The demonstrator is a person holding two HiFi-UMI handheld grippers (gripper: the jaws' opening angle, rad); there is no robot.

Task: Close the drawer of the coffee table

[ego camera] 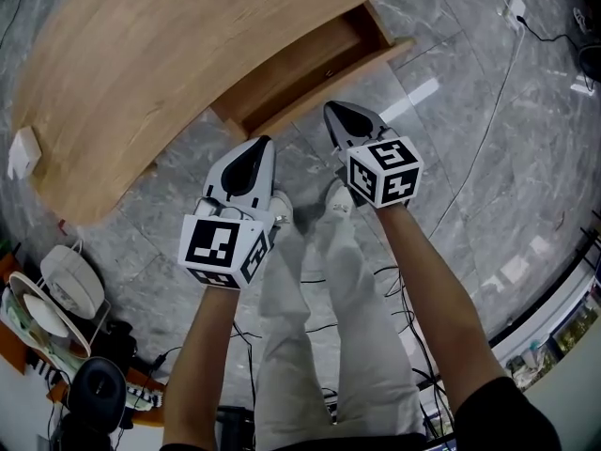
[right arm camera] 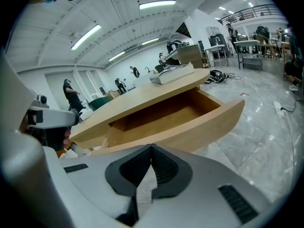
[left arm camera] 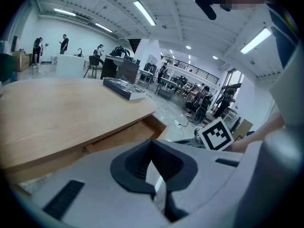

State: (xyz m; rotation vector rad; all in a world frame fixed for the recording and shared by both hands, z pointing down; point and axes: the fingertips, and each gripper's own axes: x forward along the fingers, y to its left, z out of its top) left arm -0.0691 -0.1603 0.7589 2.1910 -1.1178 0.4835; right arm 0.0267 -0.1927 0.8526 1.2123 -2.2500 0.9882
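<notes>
The wooden coffee table (ego camera: 141,54) fills the upper left of the head view. Its drawer (ego camera: 305,71) stands pulled out toward me, and its curved front panel (right arm camera: 194,126) and bare inside show in the right gripper view. My right gripper (ego camera: 331,110) is shut with nothing in it, a short way in front of the drawer's front panel and not touching it. My left gripper (ego camera: 262,143) is also shut and holds nothing, just off the drawer's left corner. The left gripper view shows the drawer (left arm camera: 135,133) from the side, under the tabletop.
A flat grey box (right arm camera: 172,73) lies on the tabletop, and a white box (ego camera: 23,152) sits at its left end. My shoes (ego camera: 282,209) stand on the marble floor below the grippers. A white fan (ego camera: 71,280) and clutter sit at lower left, a cable (ego camera: 488,120) runs at right.
</notes>
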